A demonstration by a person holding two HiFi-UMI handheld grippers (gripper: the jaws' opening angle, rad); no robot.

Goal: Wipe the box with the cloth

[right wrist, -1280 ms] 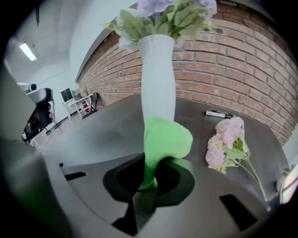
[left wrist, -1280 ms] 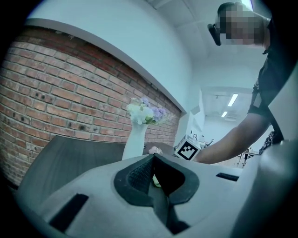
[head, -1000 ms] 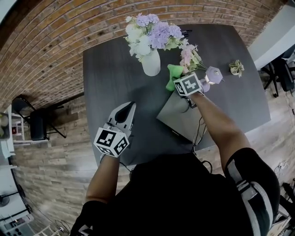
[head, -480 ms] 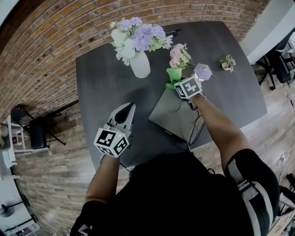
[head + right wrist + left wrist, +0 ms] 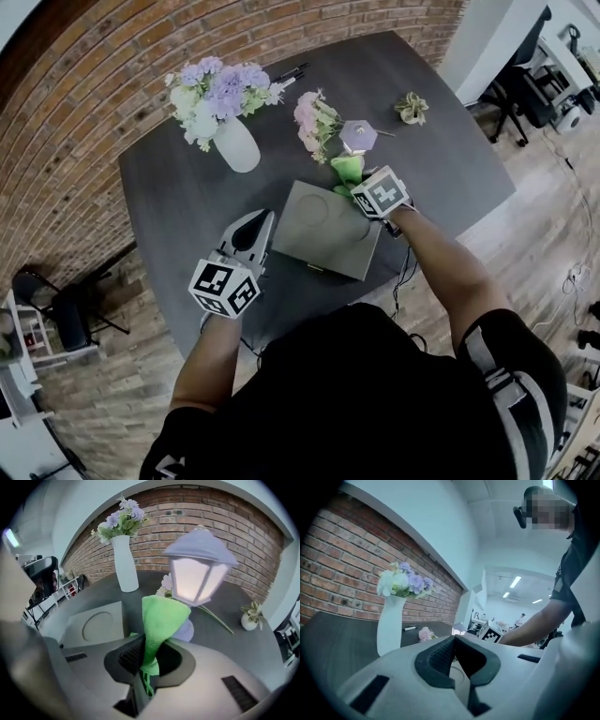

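Note:
A flat grey box (image 5: 323,230) with a round mark on its lid lies on the dark table (image 5: 169,197); it also shows in the right gripper view as the box (image 5: 96,623). My right gripper (image 5: 361,183) is shut on a green cloth (image 5: 347,171), which sticks up between the jaws as the cloth (image 5: 159,620) over the box's far right edge. My left gripper (image 5: 258,225) hovers just left of the box, jaws shut with nothing between them (image 5: 453,644).
A white vase of flowers (image 5: 234,141) stands at the back left. A small lilac lantern (image 5: 358,137) and a pink flower bunch (image 5: 314,117) sit right behind the box. A small plant pot (image 5: 411,108) stands far right. A pen (image 5: 291,71) lies at the far edge.
The head view has shifted, so the table sits more to the left. My right gripper with the cloth stays at the box's far right edge. My left gripper has held its place.

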